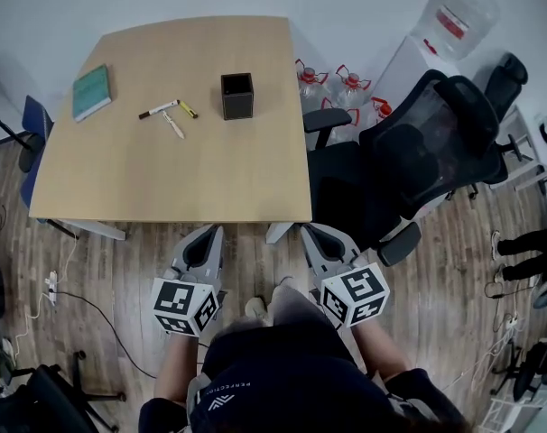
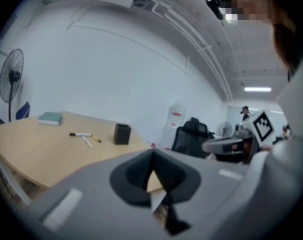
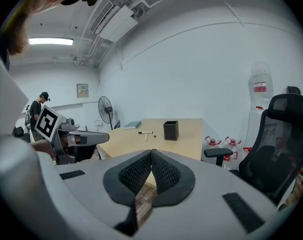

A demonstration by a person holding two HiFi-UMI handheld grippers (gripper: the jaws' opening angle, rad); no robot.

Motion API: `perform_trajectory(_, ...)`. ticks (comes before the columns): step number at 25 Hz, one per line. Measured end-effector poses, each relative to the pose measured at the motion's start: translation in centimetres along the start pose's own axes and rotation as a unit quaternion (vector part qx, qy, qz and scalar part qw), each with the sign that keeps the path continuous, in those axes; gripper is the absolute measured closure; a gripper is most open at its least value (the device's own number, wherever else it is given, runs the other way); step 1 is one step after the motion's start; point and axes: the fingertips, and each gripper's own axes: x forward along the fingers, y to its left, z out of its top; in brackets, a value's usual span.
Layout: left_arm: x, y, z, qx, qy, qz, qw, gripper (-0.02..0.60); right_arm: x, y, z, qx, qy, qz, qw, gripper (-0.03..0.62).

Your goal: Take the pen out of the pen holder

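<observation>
So, far left on the wooden desk [image 1: 165,170] there's a teal book [image 1: 91,92] lying flat near the corner. Moving right, three pens [image 1: 170,113] are loose on the desktop, bunched close together: a white one with a dark cap, a plain white one and a short yellow-and-black one. They're just left of the black square pen holder [image 1: 237,96], which stands upright toward the far side of the desk. The pens lie outside it and don't touch it.

Both tools are on the near side of the desk, over the wood floor [image 1: 120,269] and well apart from the pens and the holder. The left hand-held gripper [image 2: 152,156] has its jaws pressed together with nothing between them, pointing roughly at the desk. The right hand-held gripper [image 3: 151,154] is the same deal: ribbed pads meeting at the tips and nothing held.

Right of the desk, a few water jugs [image 1: 332,81] with red caps sit on the floor. Next comes a big black office chair [image 1: 418,161], and there's a water dispenser [image 1: 454,16] by the wall.
</observation>
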Motion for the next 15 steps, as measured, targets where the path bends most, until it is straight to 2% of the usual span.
perform_trajectory(5,3.9,1.0,0.6,-0.010,0.008,0.011,0.9999,0.577,3.0,-2.8,1.2,-0.001,-0.002,0.015,1.000,0.591)
perform_trajectory(9,7.5,1.5,1.7,-0.030,-0.004,0.015,0.9994,0.577,5.8,-5.2,2.6,-0.008,-0.002,0.040,0.999,0.591)
perform_trajectory(15,12.9,2.5,3.6,-0.002,-0.005,0.053,0.9986,0.575,9.4,-9.3,4.1,-0.016,0.011,0.073,0.997,0.591)
